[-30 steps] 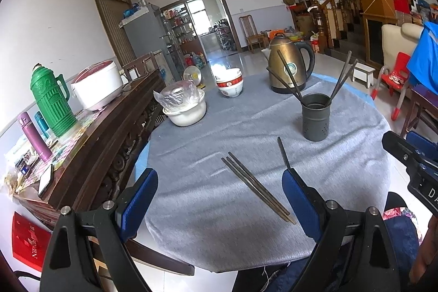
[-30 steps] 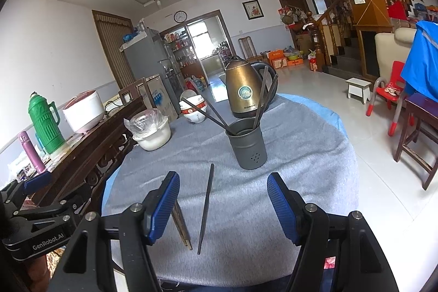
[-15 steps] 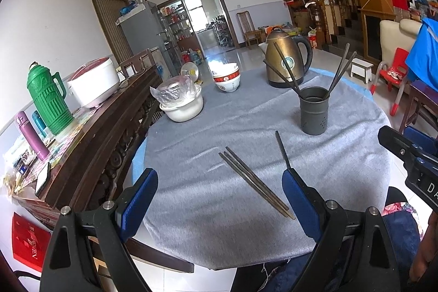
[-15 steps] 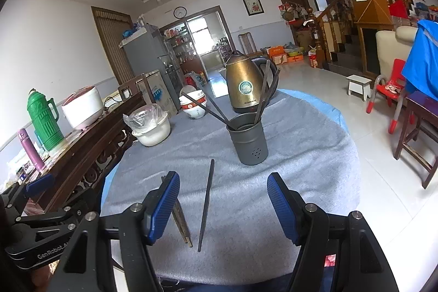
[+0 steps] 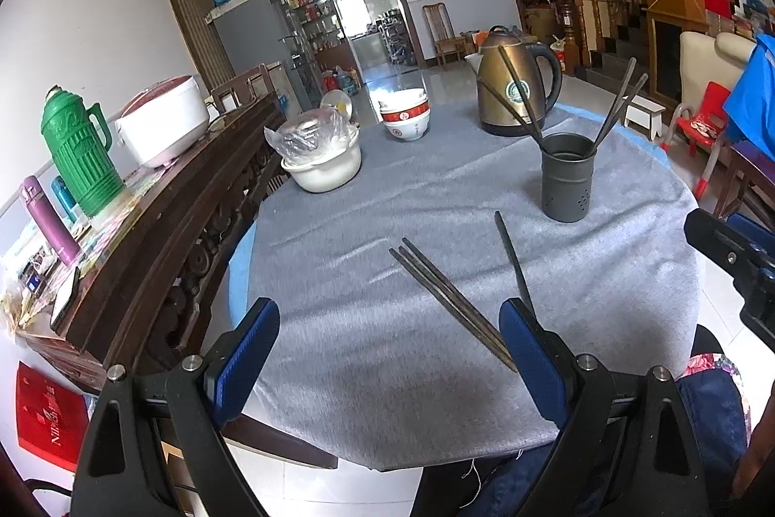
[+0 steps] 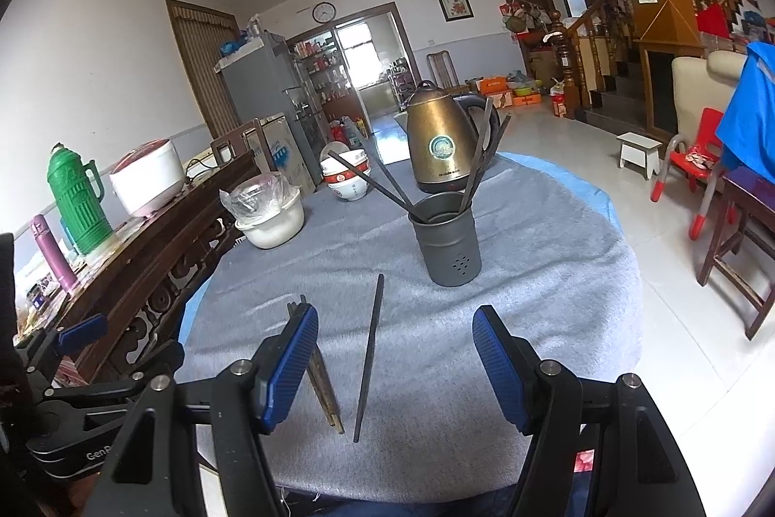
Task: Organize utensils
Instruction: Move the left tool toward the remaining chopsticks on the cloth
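A dark grey utensil holder [image 5: 565, 177] [image 6: 448, 244] stands on the round grey-clothed table [image 5: 368, 352], with several chopsticks leaning in it. A bundle of loose dark chopsticks [image 5: 450, 304] [image 6: 324, 386] lies flat near the table's front edge. A single chopstick [image 5: 512, 260] [image 6: 369, 350] lies apart to their right. My left gripper [image 5: 390, 337] hovers open above the front edge, the bundle between its blue pads but below them. My right gripper [image 6: 395, 359] is open too, the single chopstick lying between its fingers on the cloth. Neither holds anything.
A gold kettle [image 5: 513, 83] [image 6: 443, 146] stands behind the holder. Stacked red-and-white bowls [image 5: 406, 118] and a white pot with a plastic bag [image 5: 322, 158] sit at the far left. A dark wooden sideboard [image 5: 160, 226] with a green thermos [image 5: 80, 158] runs along the table's left.
Both views have tilted slightly, so the table sits a little lower in frame. Chopsticks, holder and both grippers' openings are unchanged.
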`<state>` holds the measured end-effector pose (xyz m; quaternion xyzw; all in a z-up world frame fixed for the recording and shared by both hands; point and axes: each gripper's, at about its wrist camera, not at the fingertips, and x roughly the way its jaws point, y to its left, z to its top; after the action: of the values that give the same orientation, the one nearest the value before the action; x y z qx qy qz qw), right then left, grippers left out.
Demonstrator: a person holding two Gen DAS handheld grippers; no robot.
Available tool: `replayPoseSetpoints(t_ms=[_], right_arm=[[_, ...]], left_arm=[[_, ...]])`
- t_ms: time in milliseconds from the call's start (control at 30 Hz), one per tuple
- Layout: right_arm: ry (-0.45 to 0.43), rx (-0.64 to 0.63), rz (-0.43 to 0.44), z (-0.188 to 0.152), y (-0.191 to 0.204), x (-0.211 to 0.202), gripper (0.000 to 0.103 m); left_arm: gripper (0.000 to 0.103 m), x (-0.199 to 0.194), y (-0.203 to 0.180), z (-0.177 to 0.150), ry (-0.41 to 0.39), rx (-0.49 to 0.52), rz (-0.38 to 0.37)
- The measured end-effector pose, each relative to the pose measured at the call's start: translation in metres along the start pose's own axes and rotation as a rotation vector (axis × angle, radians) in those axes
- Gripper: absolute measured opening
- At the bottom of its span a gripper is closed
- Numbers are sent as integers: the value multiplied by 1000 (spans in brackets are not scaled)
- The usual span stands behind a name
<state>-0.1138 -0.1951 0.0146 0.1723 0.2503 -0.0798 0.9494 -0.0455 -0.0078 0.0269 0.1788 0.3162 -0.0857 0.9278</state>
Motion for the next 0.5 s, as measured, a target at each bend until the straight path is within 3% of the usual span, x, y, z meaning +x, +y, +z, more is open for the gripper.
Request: replayPoseSetpoints(t_ms=[300, 500], right_arm=[[43, 5, -22, -3, -2, 17, 70], [88, 22, -41, -9, -9, 37, 70]], left_arm=[[92, 22, 3, -4, 50, -20, -14], [92, 55, 8, -15, 144, -51, -50]])
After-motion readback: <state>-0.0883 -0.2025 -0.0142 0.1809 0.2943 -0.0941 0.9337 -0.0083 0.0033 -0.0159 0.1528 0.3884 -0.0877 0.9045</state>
